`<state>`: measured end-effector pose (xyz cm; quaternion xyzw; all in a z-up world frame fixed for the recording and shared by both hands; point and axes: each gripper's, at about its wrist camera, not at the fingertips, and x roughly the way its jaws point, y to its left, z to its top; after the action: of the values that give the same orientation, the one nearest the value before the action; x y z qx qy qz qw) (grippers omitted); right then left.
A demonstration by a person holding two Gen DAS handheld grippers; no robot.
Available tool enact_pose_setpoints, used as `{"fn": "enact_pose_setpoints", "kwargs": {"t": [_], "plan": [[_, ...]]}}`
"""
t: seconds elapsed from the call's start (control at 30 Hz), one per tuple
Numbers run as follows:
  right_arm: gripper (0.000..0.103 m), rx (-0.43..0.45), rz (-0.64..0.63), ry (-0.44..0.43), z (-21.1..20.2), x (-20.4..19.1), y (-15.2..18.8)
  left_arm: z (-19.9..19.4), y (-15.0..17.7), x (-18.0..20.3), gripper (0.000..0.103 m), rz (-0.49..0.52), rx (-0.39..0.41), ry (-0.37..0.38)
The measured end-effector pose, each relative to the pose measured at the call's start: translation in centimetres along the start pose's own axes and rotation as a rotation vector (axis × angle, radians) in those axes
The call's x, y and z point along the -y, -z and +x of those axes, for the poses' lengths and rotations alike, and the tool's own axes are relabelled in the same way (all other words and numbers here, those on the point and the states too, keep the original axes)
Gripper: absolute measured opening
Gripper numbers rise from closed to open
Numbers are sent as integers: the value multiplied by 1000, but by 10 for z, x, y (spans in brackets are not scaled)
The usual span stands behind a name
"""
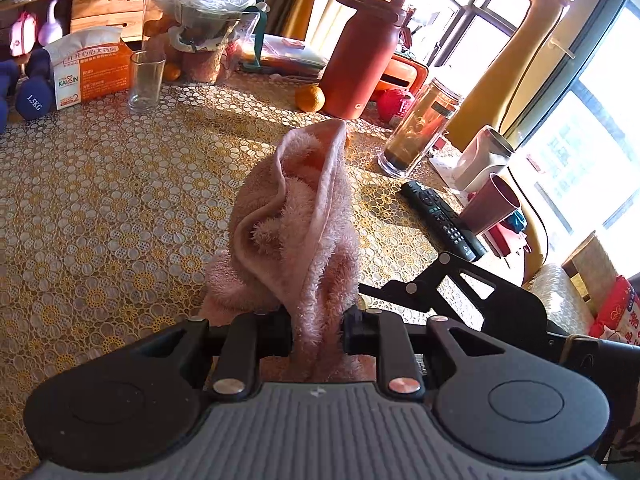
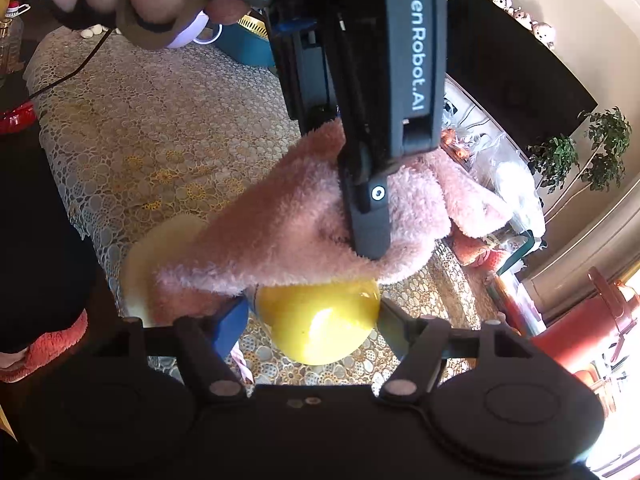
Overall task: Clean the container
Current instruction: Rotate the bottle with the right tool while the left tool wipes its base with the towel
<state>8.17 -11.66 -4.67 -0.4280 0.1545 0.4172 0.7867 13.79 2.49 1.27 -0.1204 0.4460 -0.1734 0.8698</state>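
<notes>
My left gripper [image 1: 318, 324] is shut on a fluffy pink cloth [image 1: 296, 208], which stands bunched up between its fingers. In the right wrist view the left gripper [image 2: 370, 232] comes down from above and presses the pink cloth [image 2: 288, 224] onto the top of a round yellow container [image 2: 320, 324]. My right gripper [image 2: 316, 312] is shut on that container, its blue-padded fingers [image 2: 232, 320] against the sides. The cloth hides the container's upper part. In the left wrist view, part of the right gripper [image 1: 440, 292] shows at the right.
The lace-covered table [image 1: 100, 200] carries a drinking glass [image 1: 145, 80], an orange box [image 1: 90, 68], an orange [image 1: 310, 98], a red flask [image 1: 360, 56], a clear jar [image 1: 420, 128], a remote [image 1: 444, 220] and a maroon cup [image 1: 490, 204]. A pale yellow disc [image 2: 160, 248] lies by the container.
</notes>
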Motion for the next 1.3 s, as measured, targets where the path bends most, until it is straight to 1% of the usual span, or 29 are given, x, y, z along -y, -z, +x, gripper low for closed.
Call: {"fn": "enact_pose_setpoints", "kwargs": {"t": [0.23,0.43,0.6,0.8,0.87,0.93,1.0,1.1,1.2,1.23,1.3], "plan": [[69,7,-2,-9,1,1,-7,-3,6,-30,20,-48,-4,-63],[69,13,-4,-11,1,1,-19,-4,12,-53,20,-84,-2,-87],[69,23,-7,-11,3,-2,-30,-3,17,-69,20,-111,-4,-92],[69,28,-6,-12,7,-2,-36,0,27,-83,21,-124,-28,-128],[69,26,-8,-15,8,-2,-37,-12,27,-85,21,-140,-4,-106],[69,24,-8,-19,9,0,-39,-29,26,-82,21,-128,31,-77],[69,22,-11,-24,12,1,-42,-51,22,-72,21,-92,70,-31],[69,19,-17,-34,17,3,-47,-75,15,-54,21,-38,114,17],[69,19,-30,-38,22,2,-53,-80,7,-43,21,-15,125,68],[69,19,-34,-38,23,2,-54,-78,6,-40,21,-9,120,75],[69,19,-39,-38,25,0,-57,-64,3,-37,21,0,98,59]]}}
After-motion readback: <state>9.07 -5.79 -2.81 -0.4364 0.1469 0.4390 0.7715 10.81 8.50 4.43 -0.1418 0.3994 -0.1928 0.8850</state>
